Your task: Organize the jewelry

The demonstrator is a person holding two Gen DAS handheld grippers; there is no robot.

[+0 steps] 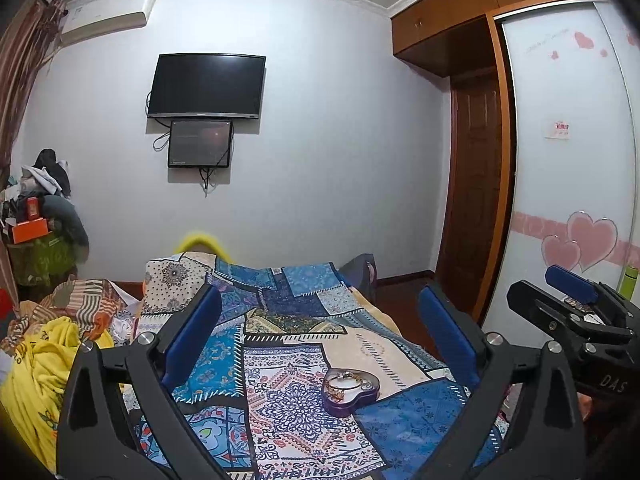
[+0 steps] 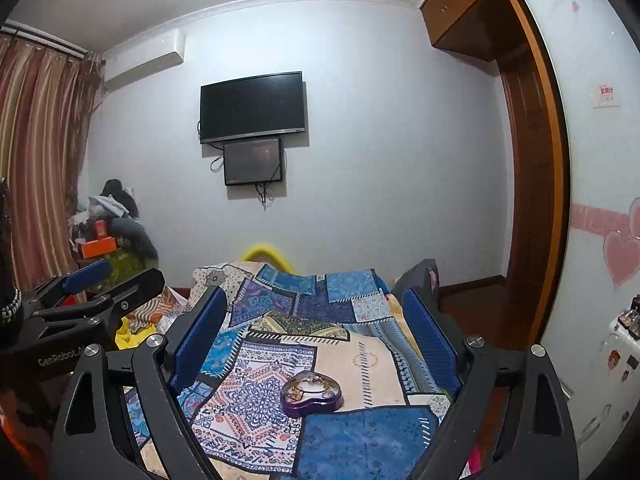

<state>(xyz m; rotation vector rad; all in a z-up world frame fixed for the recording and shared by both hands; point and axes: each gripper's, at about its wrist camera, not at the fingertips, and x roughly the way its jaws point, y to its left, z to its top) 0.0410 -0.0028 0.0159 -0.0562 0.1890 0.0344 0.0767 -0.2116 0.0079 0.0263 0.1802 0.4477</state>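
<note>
A purple heart-shaped jewelry box (image 1: 351,391) lies lidless on the patchwork bedspread (image 1: 280,320), with gold chains tangled inside. The same box (image 2: 311,393) sits low in the right wrist view. My left gripper (image 1: 320,316) hovers above the bed, open, blue pads wide apart and nothing between them; the box is below and between its fingers. My right gripper (image 2: 316,316) is likewise open and holds nothing, raised over the bedspread (image 2: 360,432). Each gripper shows at the edge of the other's view: the right gripper (image 1: 576,304) and the left gripper (image 2: 92,288).
Yellow and striped bedding (image 1: 52,344) is piled at the bed's left. A wardrobe with heart decals (image 1: 572,184) and a wooden door (image 1: 476,184) stand right. A TV (image 1: 206,86) hangs on the far wall, clutter (image 1: 36,216) beside the curtain.
</note>
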